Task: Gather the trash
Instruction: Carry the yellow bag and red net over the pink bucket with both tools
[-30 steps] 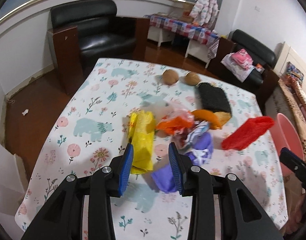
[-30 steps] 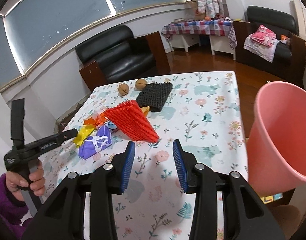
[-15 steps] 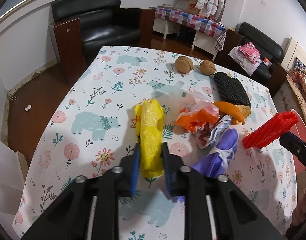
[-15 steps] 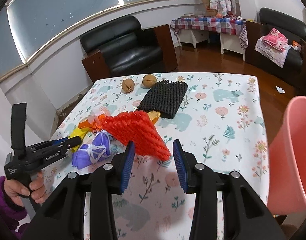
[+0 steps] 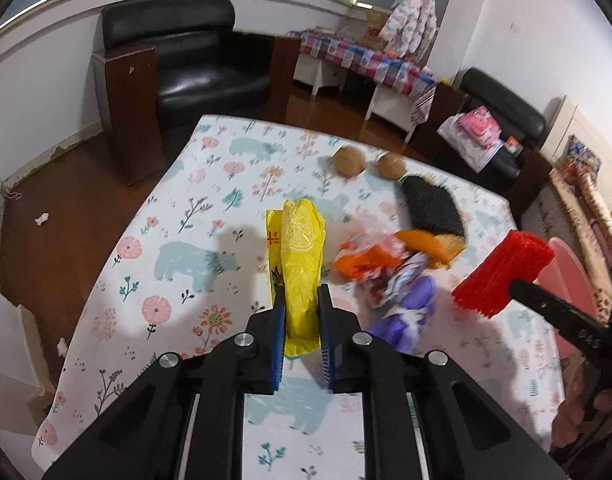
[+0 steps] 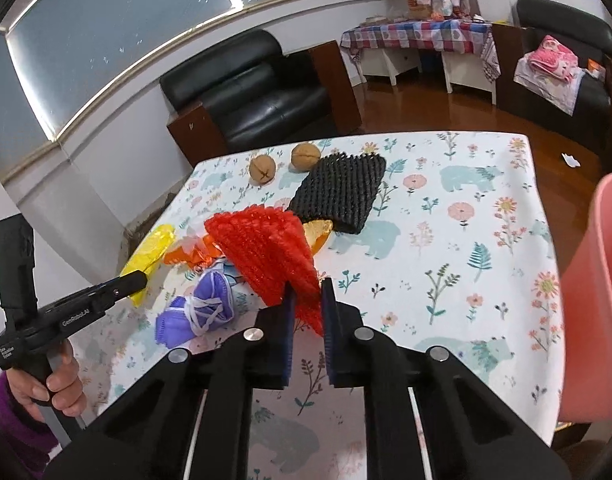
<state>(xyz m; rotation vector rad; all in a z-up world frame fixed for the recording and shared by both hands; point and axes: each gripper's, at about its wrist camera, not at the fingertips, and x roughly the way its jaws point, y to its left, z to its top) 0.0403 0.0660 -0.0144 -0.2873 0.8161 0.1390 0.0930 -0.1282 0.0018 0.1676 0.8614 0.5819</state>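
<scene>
My left gripper [image 5: 301, 320] is shut on a yellow plastic bag [image 5: 299, 256] and holds it a little above the flowered tablecloth [image 5: 193, 264]. My right gripper [image 6: 306, 300] is shut on a red foam net [image 6: 267, 254], lifted off the table; the net also shows in the left wrist view [image 5: 502, 276]. More trash lies in a heap: an orange wrapper [image 5: 366, 260], a purple mask [image 6: 193, 312], a black foam net [image 6: 342, 192]. A pink bin [image 6: 590, 304] stands at the table's right edge.
Two walnuts [image 6: 283, 162] lie at the far side of the table. A black armchair [image 5: 185, 64] stands beyond the table, another dark chair with pink clothes [image 5: 498, 128] to the right. The person's hand [image 6: 45, 384] holds the left gripper's handle.
Both grippers have closed, the left on the yellow bag and the right on the red net. Each has lifted its piece off the table.
</scene>
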